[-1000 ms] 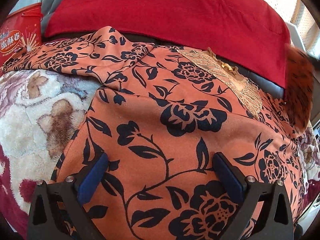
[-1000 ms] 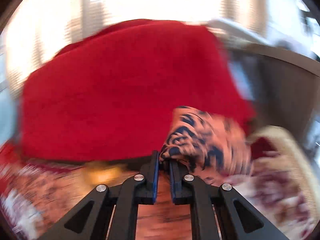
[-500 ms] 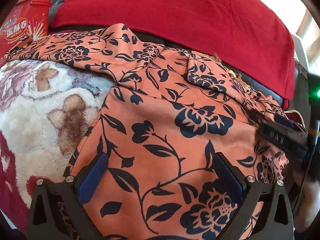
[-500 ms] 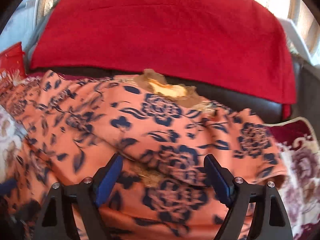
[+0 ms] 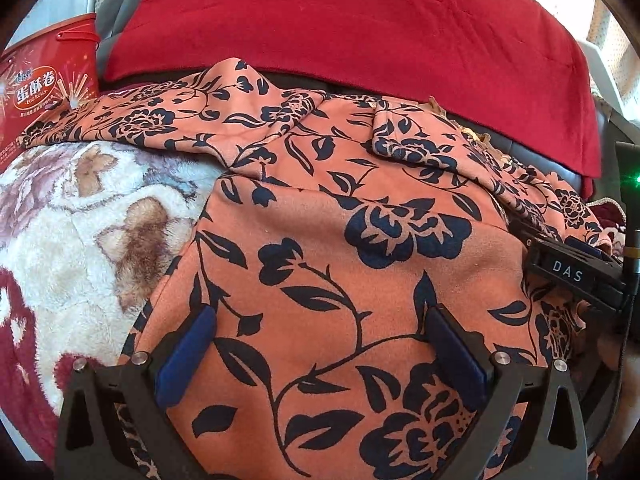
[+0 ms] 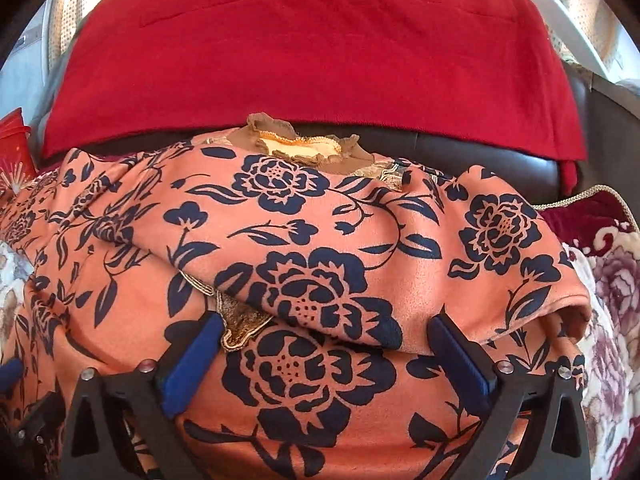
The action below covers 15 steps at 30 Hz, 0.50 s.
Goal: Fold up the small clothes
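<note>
The garment (image 5: 320, 248), orange with a dark floral print, lies spread on the fleece blanket (image 5: 80, 208) in front of the red cushion (image 5: 352, 28). All positions below are given relative to the garment.

Left gripper (image 5: 320, 344): positioned over the garment's near panel, jaws wide. The 2 blue pads (image 5: 186, 360) stand apart with flat cloth showing between them; nothing is clamped.

Right gripper (image 6: 326, 354): positioned over the garment's right portion, jaws wide. Its jaws have just been opening. Cloth lies between the pads (image 6: 192, 364), but they do not press on it. In the left wrist view, this gripper's black body, marked "DAS", sits at the garment's right edge.

Fold state: 1 flap of the garment lies doubled over the body, its folded edge running just ahead of the right gripper. A strip of gold trim (image 6: 240, 326) shows from beneath that flap, close to the left pad. The tan ruffled collar (image 6: 304, 146) sits at the garment's far edge, against the cushion.

1 sleeve (image 5: 132, 120) extends from the garment's far left toward the red tin (image 5: 44, 84), which stands just beyond the sleeve end.
</note>
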Motion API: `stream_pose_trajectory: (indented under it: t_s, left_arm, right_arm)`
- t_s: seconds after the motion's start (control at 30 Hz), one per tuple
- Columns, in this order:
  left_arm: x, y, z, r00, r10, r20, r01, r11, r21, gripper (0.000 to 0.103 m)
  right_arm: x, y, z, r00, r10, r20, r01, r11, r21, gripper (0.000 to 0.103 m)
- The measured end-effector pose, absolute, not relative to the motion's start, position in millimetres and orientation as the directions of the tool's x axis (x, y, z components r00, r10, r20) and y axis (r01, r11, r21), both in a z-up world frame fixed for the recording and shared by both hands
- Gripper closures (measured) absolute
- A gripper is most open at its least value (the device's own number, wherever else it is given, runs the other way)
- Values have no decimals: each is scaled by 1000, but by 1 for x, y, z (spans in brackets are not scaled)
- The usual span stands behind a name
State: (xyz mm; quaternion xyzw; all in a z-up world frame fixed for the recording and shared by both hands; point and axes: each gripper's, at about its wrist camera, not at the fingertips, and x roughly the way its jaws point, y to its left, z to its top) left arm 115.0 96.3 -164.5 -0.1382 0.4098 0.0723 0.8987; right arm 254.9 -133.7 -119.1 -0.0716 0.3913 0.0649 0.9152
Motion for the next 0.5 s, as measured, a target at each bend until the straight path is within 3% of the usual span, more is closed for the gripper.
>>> stream_pose_trajectory:
  t_s: [0.13,0.23,0.5]
  left_arm:
    - [115,98,-153,639,3,-769,-240,951,-195,0]
    - [121,104,-128,681,-34,-731,-245,931,-272,0]
    - [224,123,-105,652,-296,-698,-231,800,-554,3]
  right_arm:
    - [255,-135,-120,685,78,-724,-176,983,-60,0]
    - [253,-136,-120,684,91,-724,-178,983,-44,0]
    - [253,-141,-120,685,123,-719,-178,984,-2,0]
